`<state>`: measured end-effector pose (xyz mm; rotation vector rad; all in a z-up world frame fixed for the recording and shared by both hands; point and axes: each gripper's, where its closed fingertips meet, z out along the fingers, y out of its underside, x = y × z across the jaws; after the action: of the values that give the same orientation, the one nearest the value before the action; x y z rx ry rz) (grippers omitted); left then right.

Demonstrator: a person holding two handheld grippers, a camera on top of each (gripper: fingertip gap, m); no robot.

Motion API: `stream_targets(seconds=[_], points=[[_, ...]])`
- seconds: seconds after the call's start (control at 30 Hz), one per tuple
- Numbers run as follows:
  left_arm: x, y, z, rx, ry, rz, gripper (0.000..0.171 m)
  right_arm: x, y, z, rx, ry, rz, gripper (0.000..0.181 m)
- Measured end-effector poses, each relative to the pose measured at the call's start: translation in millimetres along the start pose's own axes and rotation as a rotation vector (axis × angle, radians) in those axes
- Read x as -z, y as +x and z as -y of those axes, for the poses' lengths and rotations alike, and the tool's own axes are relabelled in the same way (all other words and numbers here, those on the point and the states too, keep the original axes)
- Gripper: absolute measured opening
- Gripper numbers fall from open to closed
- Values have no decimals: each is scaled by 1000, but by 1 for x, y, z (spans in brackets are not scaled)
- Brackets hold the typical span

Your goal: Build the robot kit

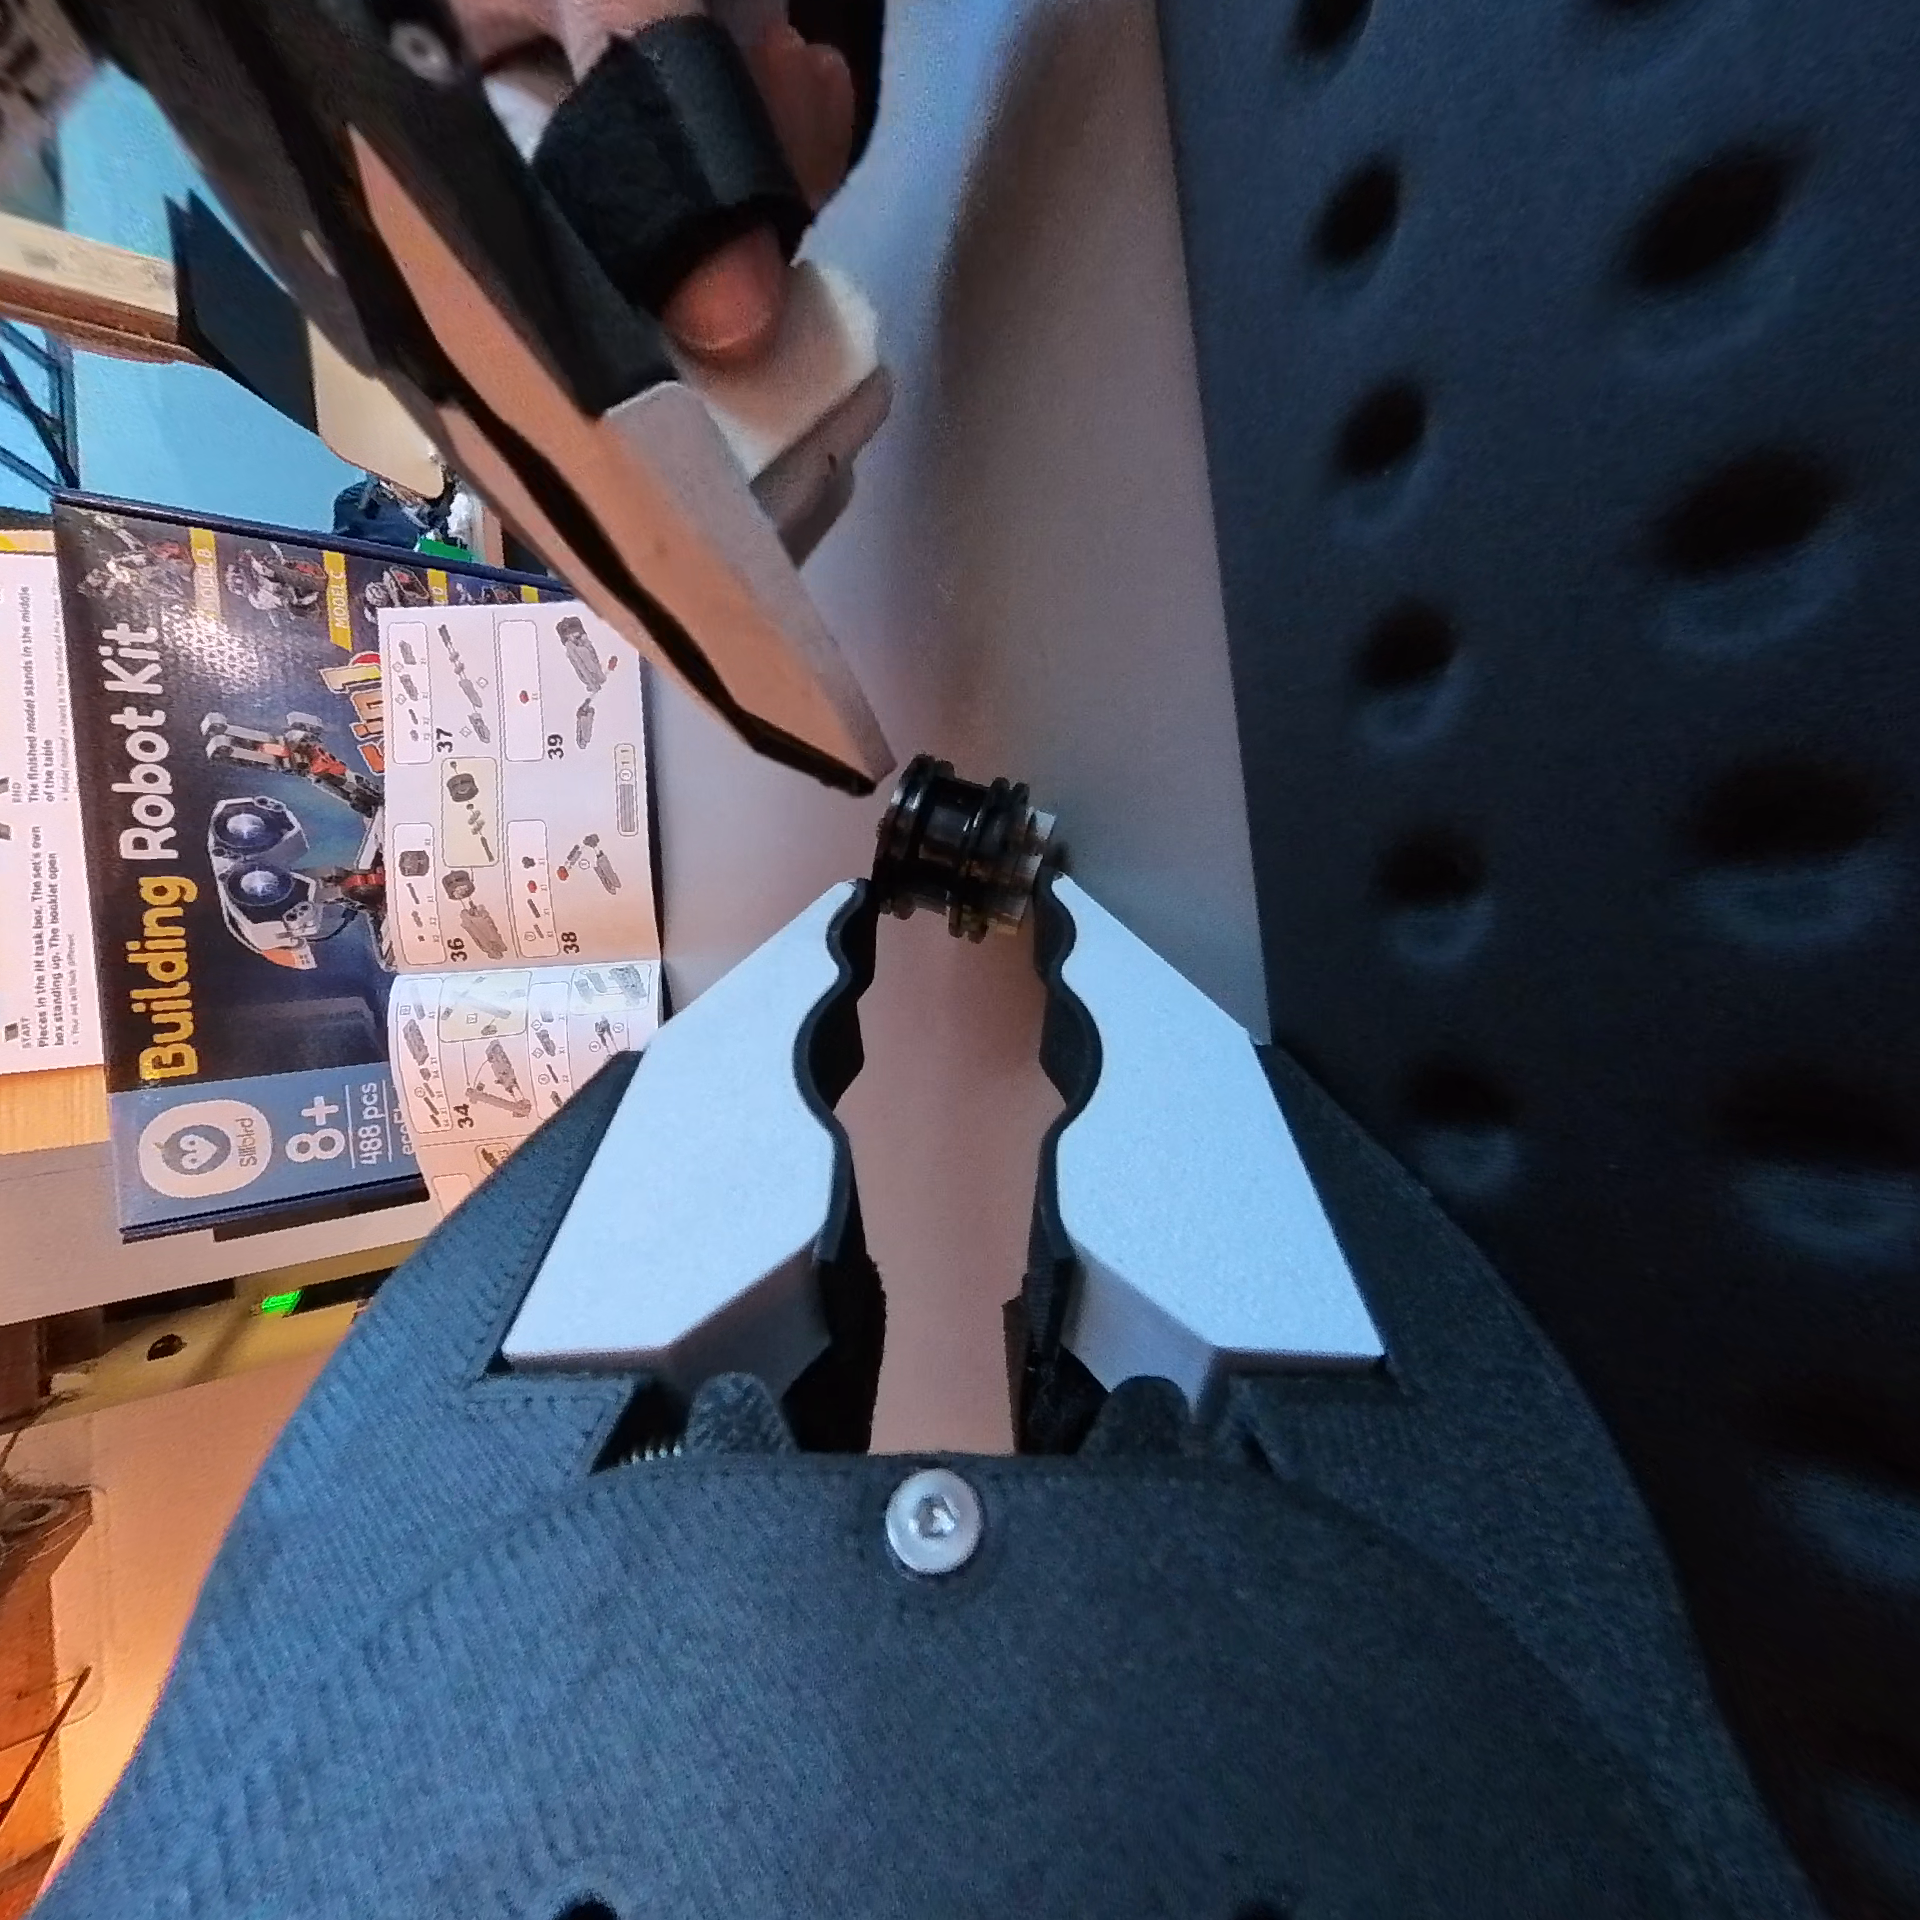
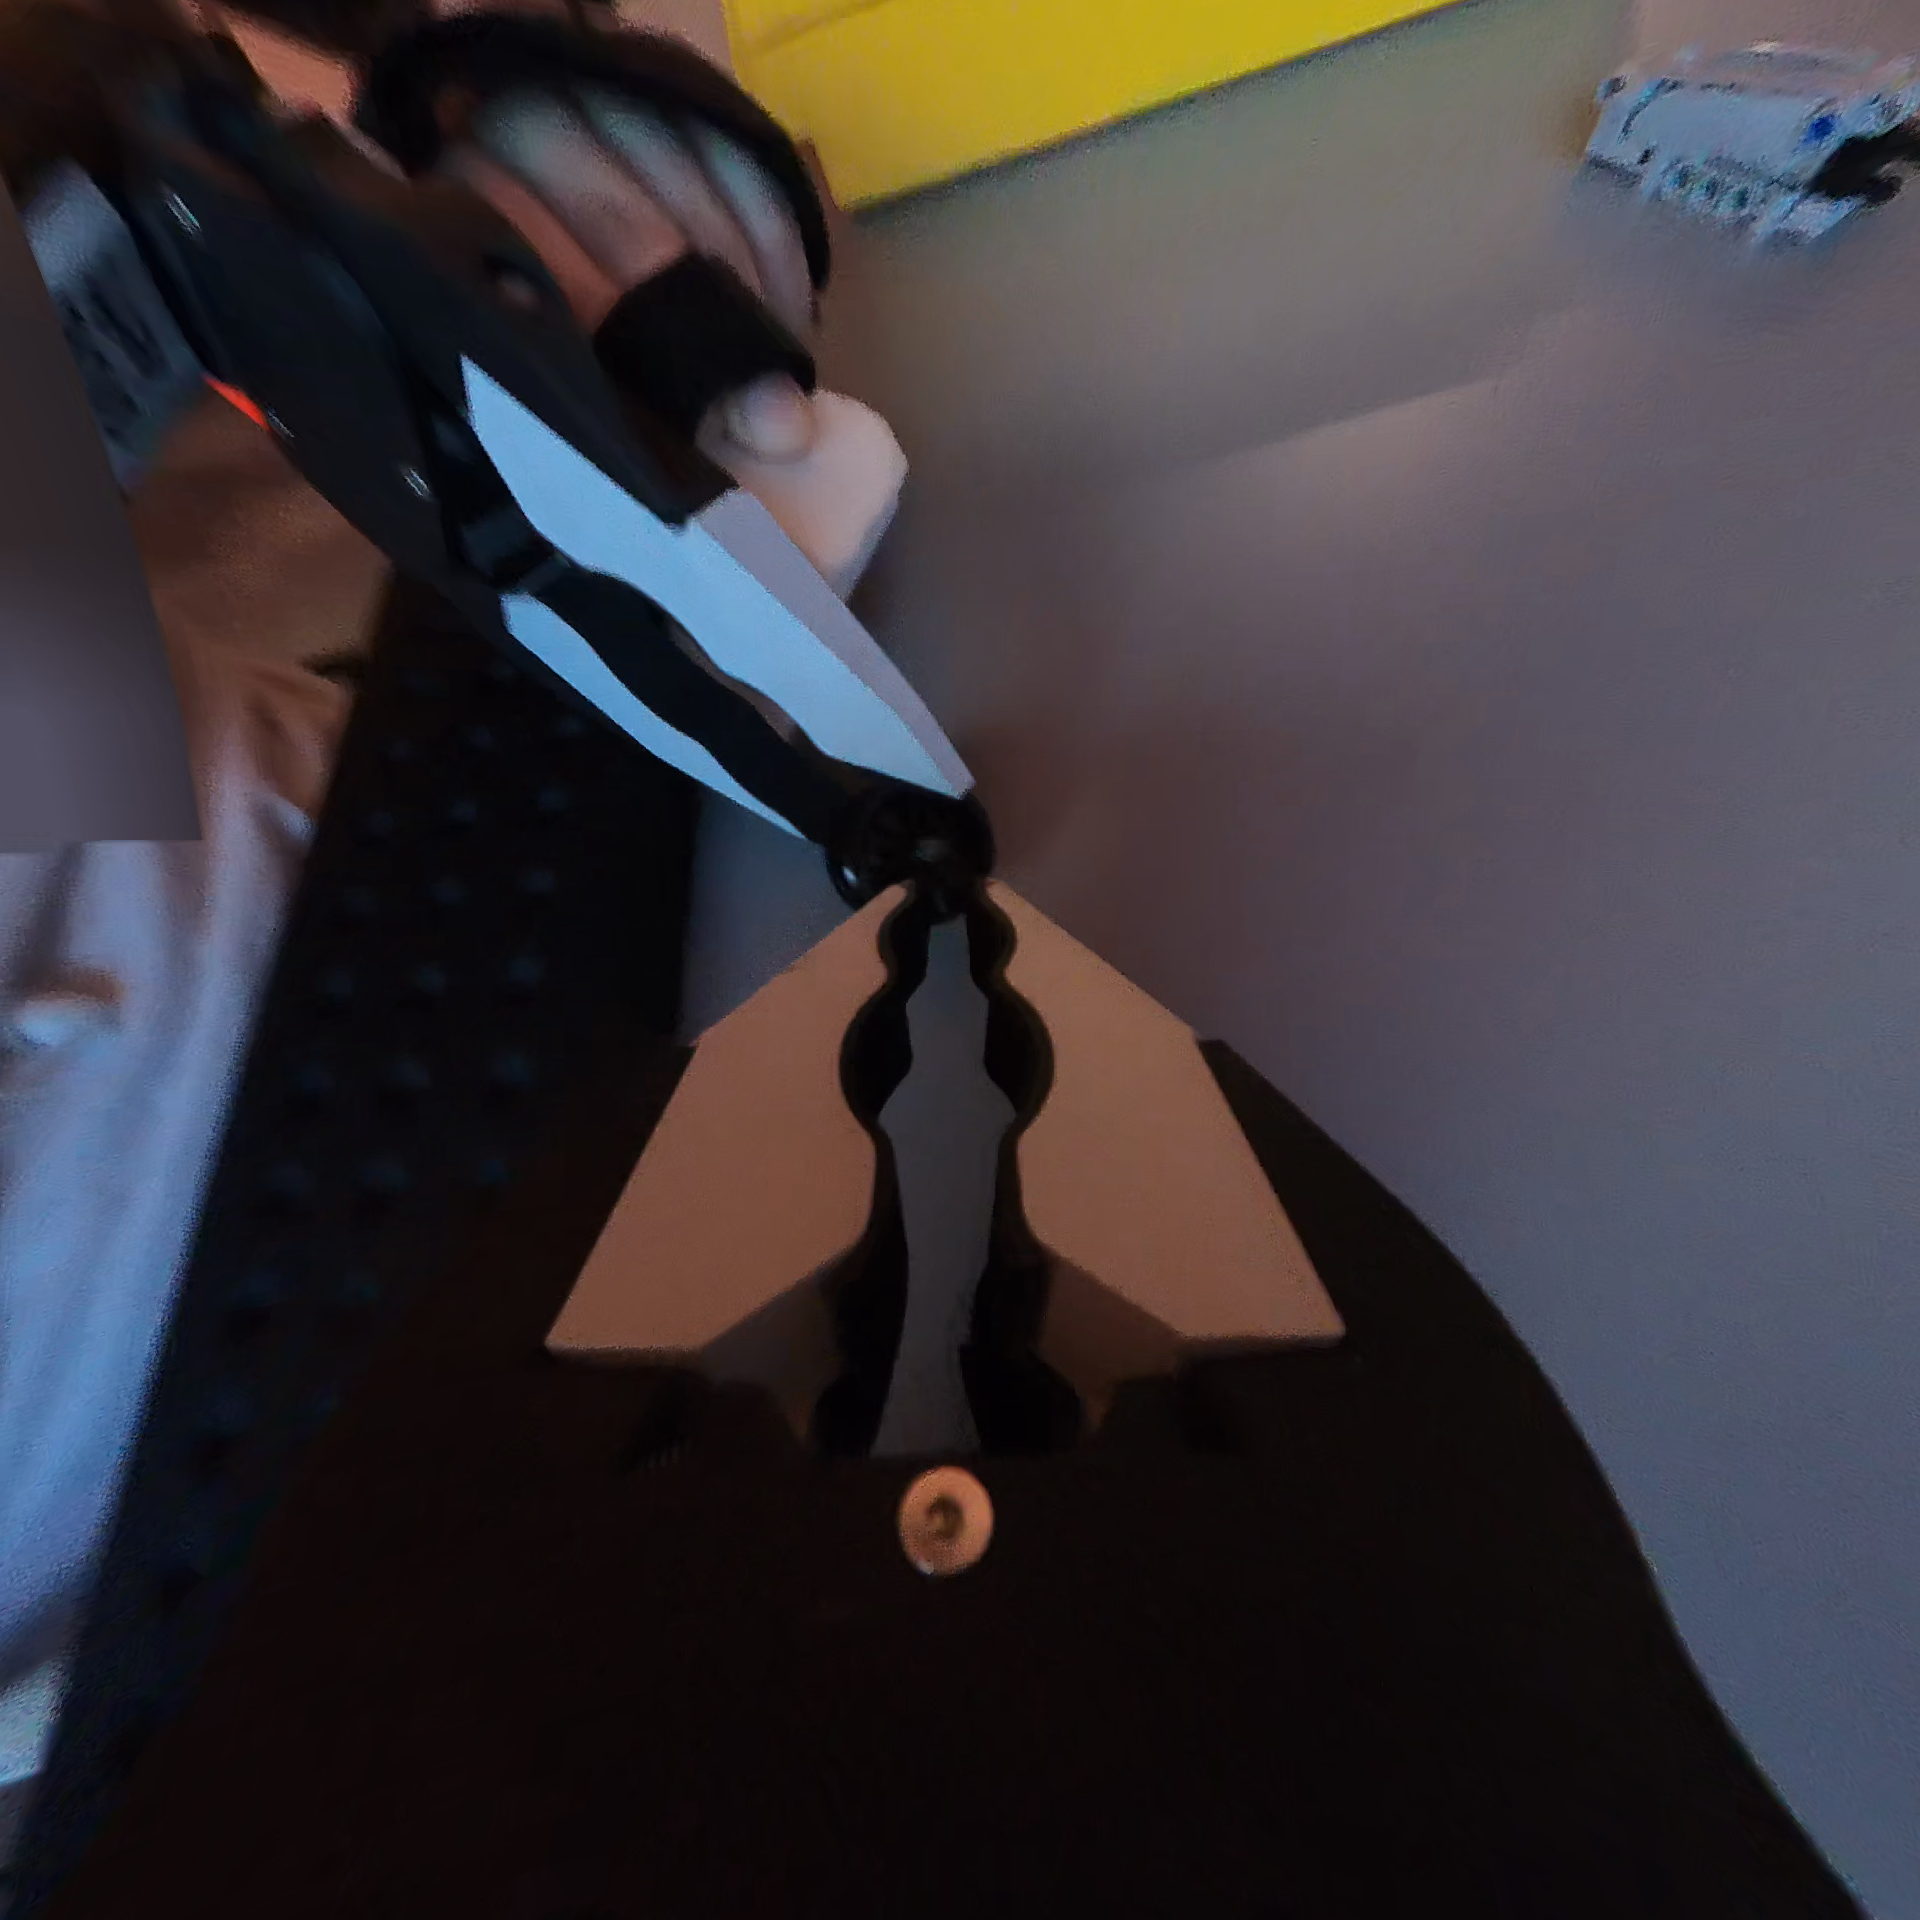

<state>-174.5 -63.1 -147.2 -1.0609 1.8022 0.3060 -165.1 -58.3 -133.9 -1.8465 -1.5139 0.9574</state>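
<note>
My left gripper [image 1: 956, 888] is shut on a small black ribbed spool piece [image 1: 961, 847], pinching it across its length between the fingertips, above a white tabletop [image 1: 1039, 468]. My right gripper [image 1: 868, 777] comes in from the upper left with its jaws closed, its tip against the spool's left rim. In the blurred right wrist view, my right gripper [image 2: 938, 896] has its tips nearly together on the dark edge of the same spool [image 2: 904, 831], which the left gripper [image 2: 920, 816] holds from the upper left. A person's finger [image 1: 727, 301] rests on the right gripper's trigger.
A blue kit box [image 1: 239, 883] stands at the left with an open instruction booklet [image 1: 520, 821] leaning on it. A black perforated panel [image 1: 1558, 727] fills the right side. In the right wrist view a yellow box [image 2: 987, 73] and a partly built white model [image 2: 1756, 145] sit far off. Only a small space, under 4 cm, lies between the two pairs of fingers. The partly built white model [image 2: 1756, 145] is about equally far from each gripper, around 25 centimetres.
</note>
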Motion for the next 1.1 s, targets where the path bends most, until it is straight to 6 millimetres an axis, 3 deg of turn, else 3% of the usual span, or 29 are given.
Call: stream_targets(seconds=[0.2,1.1], points=[[0,-1,0,-3,0,5,29,-3,5,-8,219,-120,-135,7],[0,0,0,2,0,3,29,-5,1,4,260,-73,-135,7]])
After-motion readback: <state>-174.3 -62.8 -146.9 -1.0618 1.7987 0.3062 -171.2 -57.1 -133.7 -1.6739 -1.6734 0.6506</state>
